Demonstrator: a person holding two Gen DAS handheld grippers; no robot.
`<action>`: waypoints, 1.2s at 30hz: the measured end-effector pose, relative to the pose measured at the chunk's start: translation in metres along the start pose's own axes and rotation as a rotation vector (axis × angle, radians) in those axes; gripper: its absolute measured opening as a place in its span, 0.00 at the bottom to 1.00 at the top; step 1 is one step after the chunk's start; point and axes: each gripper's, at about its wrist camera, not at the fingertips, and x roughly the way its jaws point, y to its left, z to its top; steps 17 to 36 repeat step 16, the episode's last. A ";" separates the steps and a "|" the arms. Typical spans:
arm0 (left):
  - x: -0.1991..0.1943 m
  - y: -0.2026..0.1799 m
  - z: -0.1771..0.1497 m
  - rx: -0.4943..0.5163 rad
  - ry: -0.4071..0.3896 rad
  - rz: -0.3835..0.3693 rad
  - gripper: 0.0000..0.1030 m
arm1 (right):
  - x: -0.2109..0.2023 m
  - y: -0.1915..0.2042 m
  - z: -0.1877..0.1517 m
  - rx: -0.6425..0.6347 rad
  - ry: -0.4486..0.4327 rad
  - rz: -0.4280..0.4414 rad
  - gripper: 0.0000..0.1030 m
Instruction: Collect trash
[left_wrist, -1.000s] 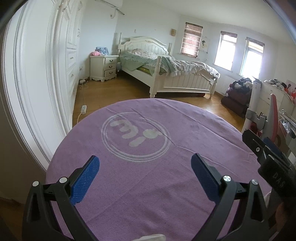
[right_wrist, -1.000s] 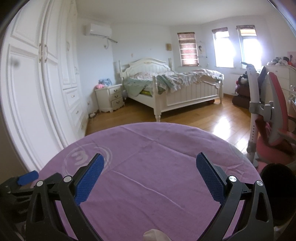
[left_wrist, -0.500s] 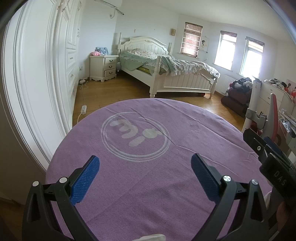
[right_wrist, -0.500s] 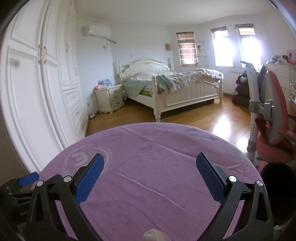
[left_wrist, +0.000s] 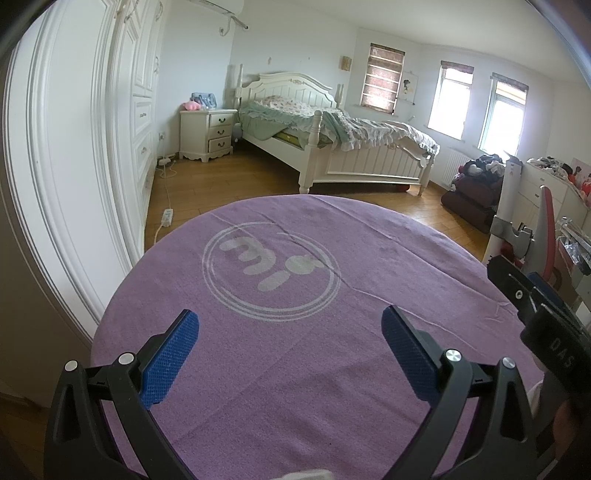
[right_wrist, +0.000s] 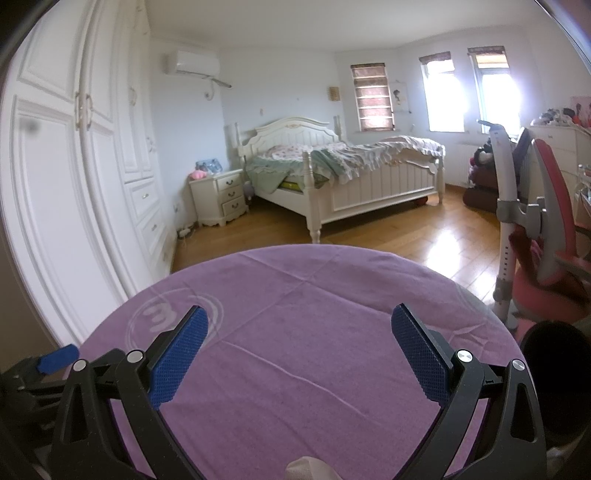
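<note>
Over the purple table, both grippers hang with jaws wide, holding nothing.
Left gripper sits near the table's left edge by the printed logo; right gripper is toward the right edge, beside a dark bin. White crumpled trash lies at the near edge, below the right gripper's fingers.
</note>
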 end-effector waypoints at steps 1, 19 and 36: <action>-0.001 0.000 -0.001 -0.001 -0.007 -0.006 0.95 | 0.000 0.002 0.000 -0.001 -0.001 -0.001 0.95; -0.002 -0.001 -0.005 0.003 -0.015 0.012 0.95 | 0.000 0.008 -0.001 0.002 -0.005 -0.005 0.95; -0.002 -0.001 -0.005 0.003 -0.015 0.012 0.95 | 0.000 0.008 -0.001 0.002 -0.005 -0.005 0.95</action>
